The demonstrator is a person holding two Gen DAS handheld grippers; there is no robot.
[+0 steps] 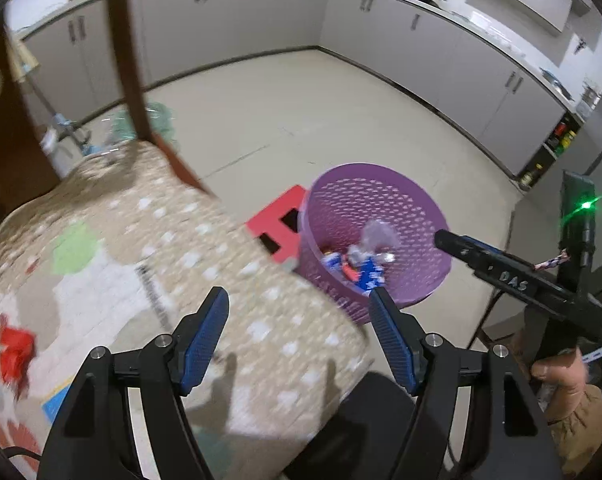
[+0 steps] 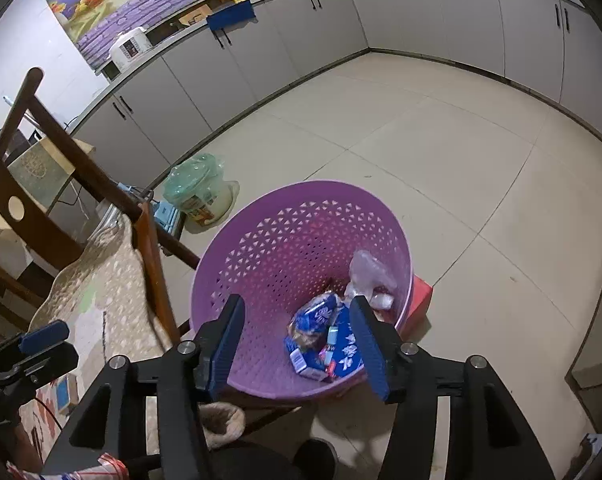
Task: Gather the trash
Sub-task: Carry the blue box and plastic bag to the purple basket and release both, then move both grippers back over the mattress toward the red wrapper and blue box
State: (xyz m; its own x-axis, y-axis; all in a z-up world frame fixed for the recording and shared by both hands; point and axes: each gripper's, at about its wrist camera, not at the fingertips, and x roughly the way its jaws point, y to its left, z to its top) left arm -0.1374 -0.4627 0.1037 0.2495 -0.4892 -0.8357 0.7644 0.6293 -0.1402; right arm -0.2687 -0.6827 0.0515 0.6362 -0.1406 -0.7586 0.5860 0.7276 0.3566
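Note:
A purple perforated basket point(image 2: 285, 240) stands on the floor and holds blue snack wrappers point(image 2: 329, 340) and a clear plastic bag point(image 2: 369, 276). My right gripper point(image 2: 301, 344) is open and empty, right above the basket's near rim. My left gripper point(image 1: 299, 334) is open and empty above a chair seat covered by a patterned beige cloth point(image 1: 149, 264). A red crumpled wrapper point(image 1: 15, 354) lies on that cloth at the left. The basket point(image 1: 381, 200) shows to the right of the chair in the left wrist view. The right gripper's body point(image 1: 501, 276) shows there too.
A dark wooden chair back point(image 1: 129, 60) rises behind the seat. A red stool point(image 1: 279, 226) stands beside the basket. A bagged jar point(image 2: 199, 196) sits on the floor near the cabinets. Grey kitchen cabinets point(image 2: 341, 28) line the walls.

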